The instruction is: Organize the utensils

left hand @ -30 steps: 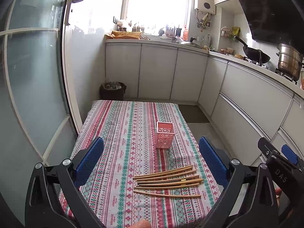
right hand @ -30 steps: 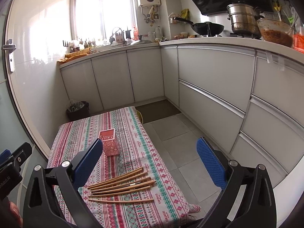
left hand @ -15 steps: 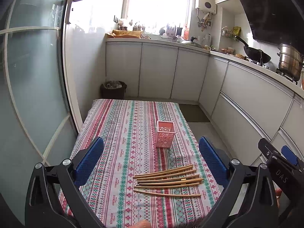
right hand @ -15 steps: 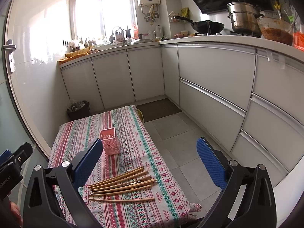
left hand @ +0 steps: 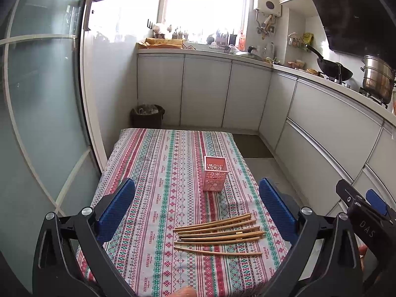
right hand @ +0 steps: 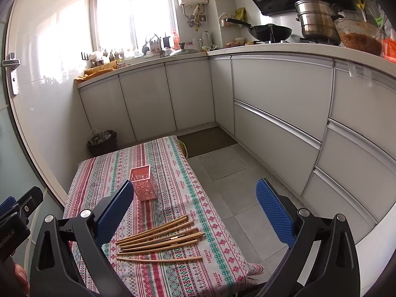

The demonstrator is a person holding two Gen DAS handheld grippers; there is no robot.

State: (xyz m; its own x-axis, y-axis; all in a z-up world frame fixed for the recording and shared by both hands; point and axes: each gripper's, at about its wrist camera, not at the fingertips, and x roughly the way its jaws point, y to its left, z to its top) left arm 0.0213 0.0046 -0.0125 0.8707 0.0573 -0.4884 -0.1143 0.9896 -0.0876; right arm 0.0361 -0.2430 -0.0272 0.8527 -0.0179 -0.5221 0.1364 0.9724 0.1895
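Observation:
Several wooden chopsticks [left hand: 219, 232] lie side by side on the near part of a table with a striped patterned cloth [left hand: 158, 173]; they also show in the right wrist view [right hand: 159, 240]. A pink perforated holder [left hand: 214, 177] stands upright and empty beyond them, also seen in the right wrist view [right hand: 144, 183]. My left gripper [left hand: 196, 208] is open and empty, held above the table's near end. My right gripper [right hand: 194, 210] is open and empty, above the table's right edge.
White kitchen cabinets [left hand: 205, 91] run along the back and right. A dark waste bin [left hand: 147, 116] stands on the floor behind the table. A glass door [left hand: 42, 104] is at the left. Tiled floor [right hand: 222, 168] lies right of the table.
Both grippers have drifted very slightly; the view barely shifts. The chopsticks and holder have not moved.

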